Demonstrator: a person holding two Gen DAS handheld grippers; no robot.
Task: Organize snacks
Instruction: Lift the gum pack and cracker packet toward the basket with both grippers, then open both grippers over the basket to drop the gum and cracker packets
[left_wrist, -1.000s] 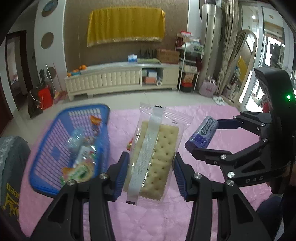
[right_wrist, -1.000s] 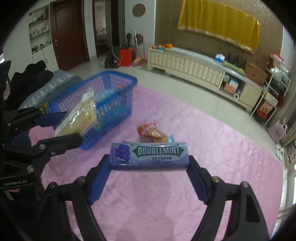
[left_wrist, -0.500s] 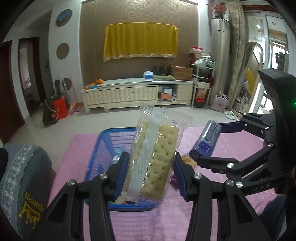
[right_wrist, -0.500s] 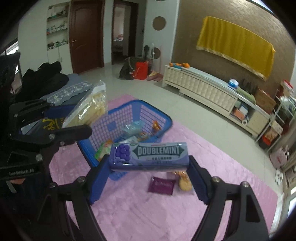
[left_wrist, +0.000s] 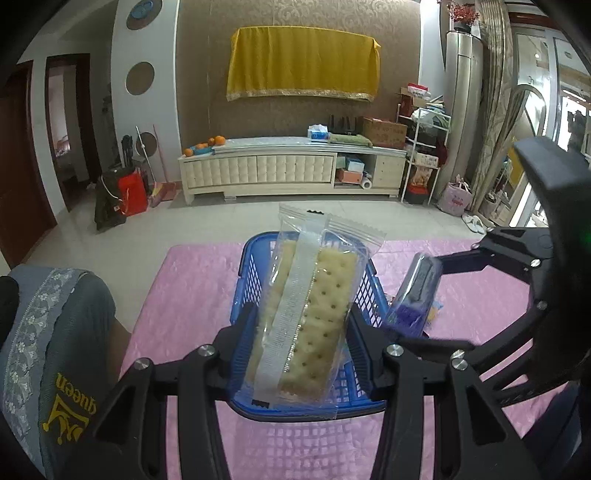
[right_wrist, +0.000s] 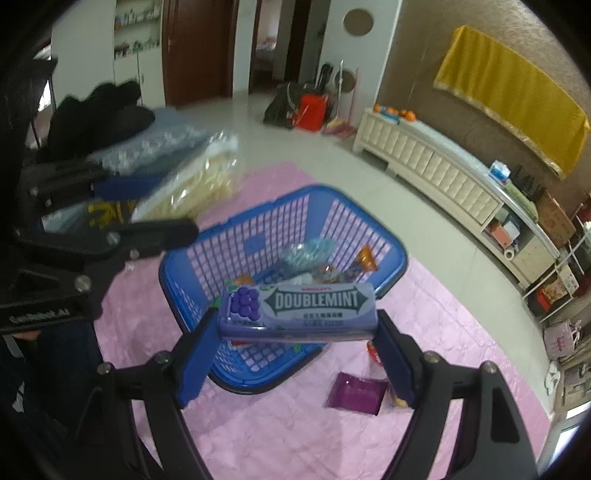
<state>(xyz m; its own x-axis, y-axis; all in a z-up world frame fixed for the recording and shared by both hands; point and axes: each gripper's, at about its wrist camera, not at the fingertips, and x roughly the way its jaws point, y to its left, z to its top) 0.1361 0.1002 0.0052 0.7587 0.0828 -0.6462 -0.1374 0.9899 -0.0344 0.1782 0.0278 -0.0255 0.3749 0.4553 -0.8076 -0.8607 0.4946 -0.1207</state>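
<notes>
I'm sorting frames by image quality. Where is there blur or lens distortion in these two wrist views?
Left wrist view: the cracker packet is sharp, the gum pack in the right gripper is smeared, and the door frames bow at the edges. Right wrist view: the Doublemint print reads crisply, the left gripper and its packet are motion-blurred, and the TV cabinet curves.
</notes>
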